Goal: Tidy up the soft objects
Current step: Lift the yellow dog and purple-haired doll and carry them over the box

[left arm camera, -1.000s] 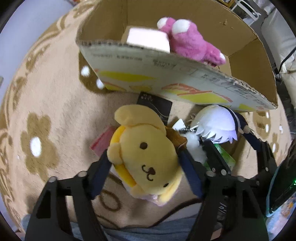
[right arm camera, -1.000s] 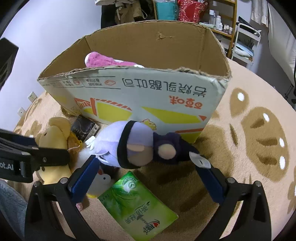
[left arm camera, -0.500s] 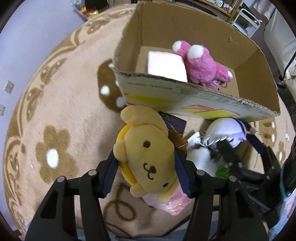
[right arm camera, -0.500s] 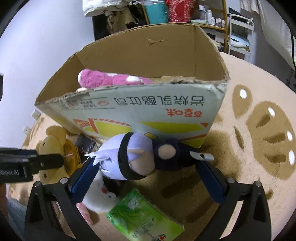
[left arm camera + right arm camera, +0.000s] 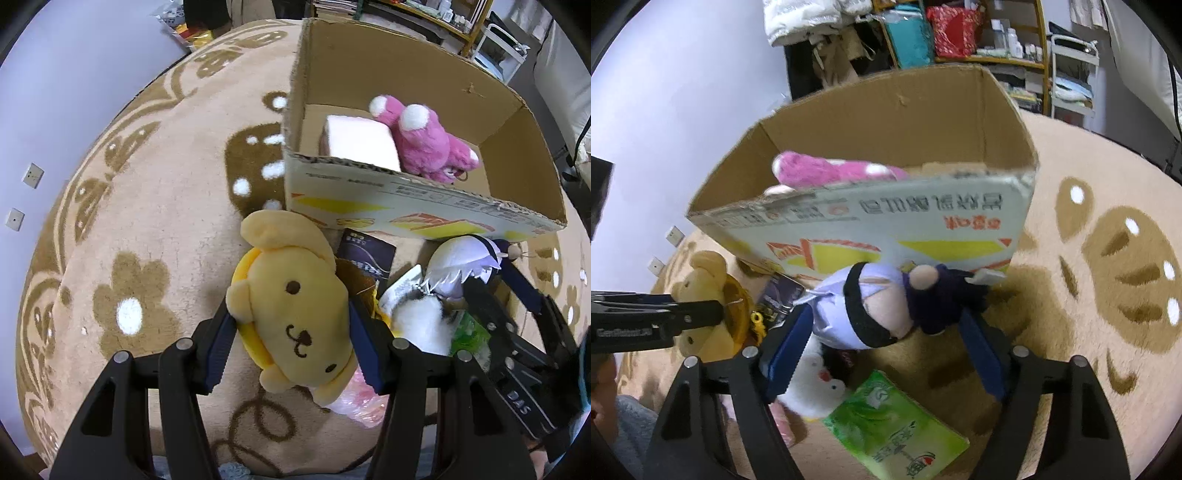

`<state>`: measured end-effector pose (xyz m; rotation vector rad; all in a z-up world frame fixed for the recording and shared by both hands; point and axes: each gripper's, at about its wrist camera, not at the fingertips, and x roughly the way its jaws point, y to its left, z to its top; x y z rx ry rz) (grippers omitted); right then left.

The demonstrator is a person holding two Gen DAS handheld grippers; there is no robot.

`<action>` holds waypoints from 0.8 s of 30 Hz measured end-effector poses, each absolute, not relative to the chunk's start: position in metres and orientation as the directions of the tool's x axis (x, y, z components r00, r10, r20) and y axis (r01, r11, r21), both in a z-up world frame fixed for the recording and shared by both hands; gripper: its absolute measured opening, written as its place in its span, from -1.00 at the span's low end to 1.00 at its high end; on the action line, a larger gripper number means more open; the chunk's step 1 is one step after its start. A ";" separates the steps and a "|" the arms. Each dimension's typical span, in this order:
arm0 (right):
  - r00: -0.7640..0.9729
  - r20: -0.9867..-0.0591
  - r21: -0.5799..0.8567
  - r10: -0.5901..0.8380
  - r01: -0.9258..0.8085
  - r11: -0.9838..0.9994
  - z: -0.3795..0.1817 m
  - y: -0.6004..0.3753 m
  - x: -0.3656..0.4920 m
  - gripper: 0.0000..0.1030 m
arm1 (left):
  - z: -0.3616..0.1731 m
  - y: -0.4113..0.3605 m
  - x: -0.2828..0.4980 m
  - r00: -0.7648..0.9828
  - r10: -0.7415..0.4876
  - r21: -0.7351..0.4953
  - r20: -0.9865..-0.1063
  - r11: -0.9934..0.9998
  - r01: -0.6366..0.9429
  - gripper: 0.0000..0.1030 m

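Yellow dog plush (image 5: 295,314) clamped in the left gripper (image 5: 291,343); pale-haired doll (image 5: 871,306) between the right gripper's (image 5: 882,350) just-closing jaws, contact unclear.
Pink plush (image 5: 424,144) and white cushion (image 5: 360,142) already lie in the cardboard box (image 5: 369,66); a white plush (image 5: 816,384) remains on the rug (image 5: 147,221).

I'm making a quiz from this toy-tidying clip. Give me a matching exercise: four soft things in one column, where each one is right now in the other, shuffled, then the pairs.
Things:
1. yellow dog plush
2. pink bear plush
3. lavender-haired doll
4. white penguin plush

Places:
A. lying inside the cardboard box
B. clamped in the left gripper
C. on the rug beside the green packet
D. between the right gripper's closing fingers

Pairs: 1-B, 2-A, 3-D, 4-C
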<state>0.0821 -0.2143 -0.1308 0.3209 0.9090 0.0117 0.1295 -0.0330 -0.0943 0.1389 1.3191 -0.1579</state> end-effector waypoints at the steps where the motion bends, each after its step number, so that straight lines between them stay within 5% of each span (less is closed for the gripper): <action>1: 0.626 -0.767 0.276 0.145 0.117 0.954 -0.128 -0.214 0.081 0.61 | -0.095 -0.033 0.130 0.244 -0.031 0.017 -0.969 0.981 0.193 0.12; 21: 0.690 -0.710 0.241 0.140 0.051 0.969 -0.109 -0.200 0.072 0.61 | -0.095 -0.034 0.132 0.257 -0.061 -0.010 -0.965 0.981 0.193 0.12; 24: 0.672 -0.724 0.237 0.157 0.028 0.971 -0.114 -0.196 0.081 0.29 | -0.096 -0.034 0.132 0.262 -0.065 -0.013 -0.963 0.981 0.196 0.12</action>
